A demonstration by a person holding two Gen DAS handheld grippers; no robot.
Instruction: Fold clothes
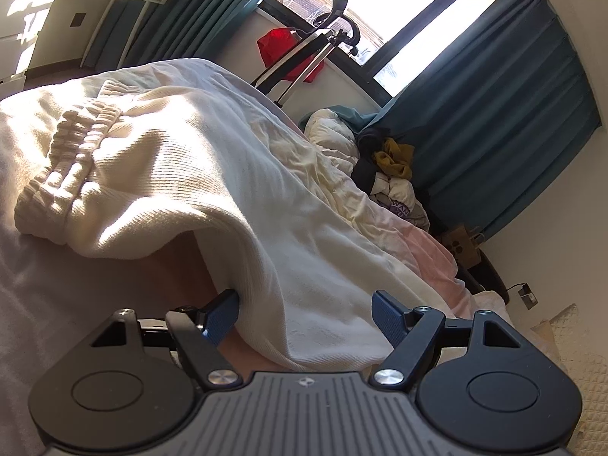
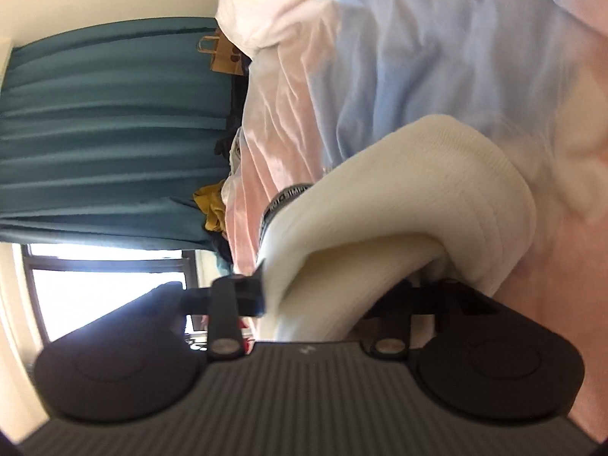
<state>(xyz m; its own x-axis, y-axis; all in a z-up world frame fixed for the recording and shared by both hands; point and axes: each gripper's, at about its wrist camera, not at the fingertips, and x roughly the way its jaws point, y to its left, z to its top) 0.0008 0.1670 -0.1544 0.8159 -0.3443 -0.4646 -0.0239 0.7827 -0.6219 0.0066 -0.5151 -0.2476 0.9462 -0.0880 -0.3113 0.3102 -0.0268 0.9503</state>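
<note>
Two wrist views show one cream ribbed knit garment (image 1: 159, 174) lying on a bed, and much of it is hard to read. In the left wrist view its lower edge drops behind the gripper body and is cut off. The right wrist view is blurred throughout, and there the garment (image 2: 399, 197) covers the right finger completely, so only the left finger (image 2: 247, 292) can be made out.

Taking the garment as landmark in the left wrist view: at its left end lies its bunched ribbed band (image 1: 60, 163). Under it spreads the bed sheet (image 1: 49, 304), grey-pink at its near left and pale pink to its right. Beyond its far edge stand a metal frame with a red cloth (image 1: 283, 51) and the window (image 1: 383, 11). To its right sits a pile of mixed clothes (image 1: 387, 167), a mustard piece on top, with a teal curtain (image 1: 505, 121) behind and a brown paper bag (image 1: 461, 243) below the pile.

The left gripper (image 1: 306, 313) has its jaws wide apart. A fold of the garment hangs between them, touching the left blue pad (image 1: 222, 315); the right pad stands apart from the cloth.

The right gripper (image 2: 334, 296) has a thick roll of the garment between its jaws, raised off the sheet. Whether they are pressing it I cannot tell.
</note>
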